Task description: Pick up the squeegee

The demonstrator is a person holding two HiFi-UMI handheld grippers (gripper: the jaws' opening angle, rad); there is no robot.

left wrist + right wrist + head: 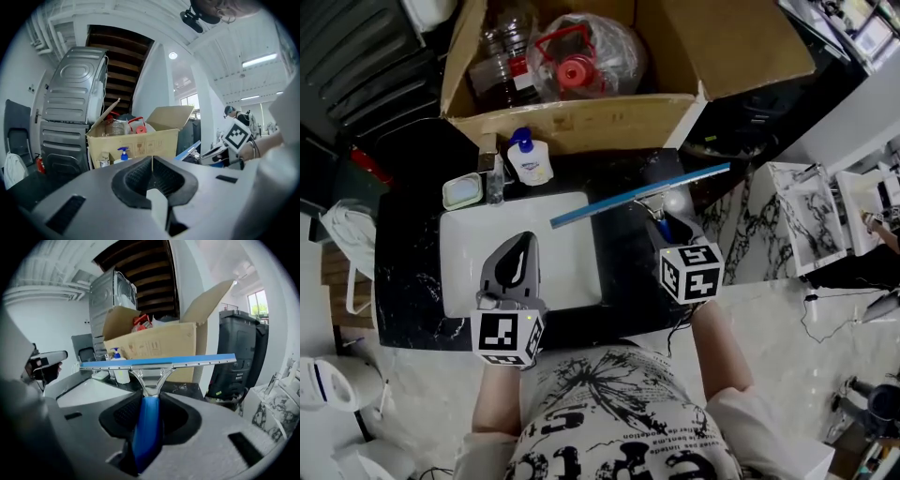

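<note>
The right hand-held gripper (147, 401) clamps the blue-handled metal squeegee (157, 363), blade crosswise ahead; the left hand-held gripper (152, 173), jaws together and empty, is farther off.

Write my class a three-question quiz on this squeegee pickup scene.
1. True or false: the right gripper holds the squeegee by its blue handle.
2. What is between the fingers of the left gripper? A nothing; B a cloth; C a sponge.
3. What container stands behind the pump bottle?
Key: 1 true; 2 A; 3 the cardboard box.
</note>
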